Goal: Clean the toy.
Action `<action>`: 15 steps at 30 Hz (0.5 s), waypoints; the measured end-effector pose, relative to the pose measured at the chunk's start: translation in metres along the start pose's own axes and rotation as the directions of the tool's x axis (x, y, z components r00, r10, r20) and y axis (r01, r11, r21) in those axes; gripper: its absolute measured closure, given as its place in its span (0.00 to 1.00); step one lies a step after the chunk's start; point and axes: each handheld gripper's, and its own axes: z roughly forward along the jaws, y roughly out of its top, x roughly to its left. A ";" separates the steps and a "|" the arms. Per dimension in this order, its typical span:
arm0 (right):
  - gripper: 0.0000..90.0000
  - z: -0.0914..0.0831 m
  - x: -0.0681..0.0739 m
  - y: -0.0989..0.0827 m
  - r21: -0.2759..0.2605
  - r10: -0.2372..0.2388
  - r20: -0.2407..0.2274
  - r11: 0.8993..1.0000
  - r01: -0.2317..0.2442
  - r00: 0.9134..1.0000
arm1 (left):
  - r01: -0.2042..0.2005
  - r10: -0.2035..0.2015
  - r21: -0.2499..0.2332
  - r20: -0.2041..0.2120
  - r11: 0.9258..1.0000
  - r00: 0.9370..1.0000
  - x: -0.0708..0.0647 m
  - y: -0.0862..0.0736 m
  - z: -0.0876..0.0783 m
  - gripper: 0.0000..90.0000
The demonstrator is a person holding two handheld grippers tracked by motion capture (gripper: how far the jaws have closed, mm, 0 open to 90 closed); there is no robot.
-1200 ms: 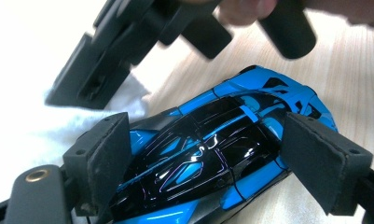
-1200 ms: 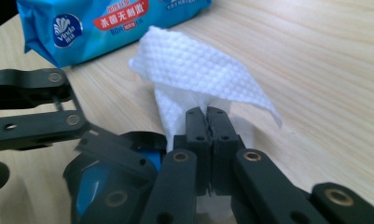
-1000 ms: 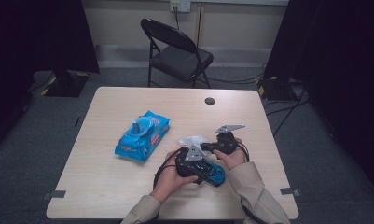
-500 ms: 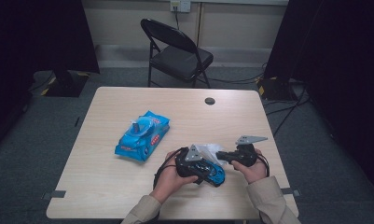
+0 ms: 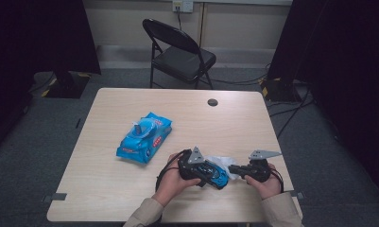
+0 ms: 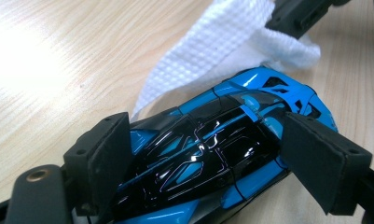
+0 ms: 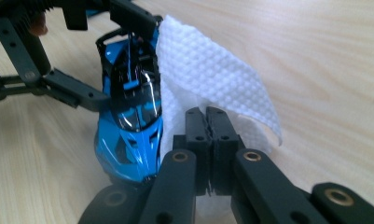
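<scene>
Compared with 1 second ago, the right gripper (image 5: 235,169) is seen further to the right and nearer the table's front edge, while the left gripper (image 5: 202,171) and the toy car (image 5: 214,173) are found where they were. The white wipe (image 7: 208,79) has been drawn out to the right with it, away from the car's side. In the right gripper view the 2 jaws are pressed fully together on a fold of the wipe, which rises just beside the car's right flank and touches it. In the left gripper view the blue and black car is clamped across its body between the 2 wide-set pads (image 6: 111,154), with its nose pointed away and the wipe lying past it on the wood. Both are held low over the table (image 5: 253,118) near its front right part. Further back and to the left, well apart from the hands, a blue pack of wipes (image 5: 144,138) is laid flat with its lid flap raised. A small dark round disc (image 5: 212,102) is set near the far edge. Beyond the table a black folding chair (image 5: 180,53) is placed on the grey carpet. Nothing is set between the grippers and the pack.
</scene>
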 end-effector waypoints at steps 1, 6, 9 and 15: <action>0.99 0.001 -0.001 -0.002 0.005 0.003 -0.003 1.000 -0.003 1.000 | 0.000 0.000 0.001 0.000 1.000 1.000 0.000 0.000 0.000 0.18; 0.99 0.005 -0.003 -0.005 0.021 0.016 -0.002 1.000 -0.016 1.000 | -0.002 0.002 0.006 0.001 1.000 1.000 0.001 0.000 0.000 0.18; 0.99 0.008 -0.006 -0.008 0.027 0.032 -0.004 0.999 -0.032 0.999 | 0.000 0.000 0.000 0.001 1.000 1.000 0.000 0.000 0.000 0.18; 0.99 0.014 -0.009 -0.007 0.047 0.037 -0.001 0.998 -0.037 0.999 | 0.002 -0.002 -0.002 0.000 1.000 1.000 0.001 0.000 0.000 0.18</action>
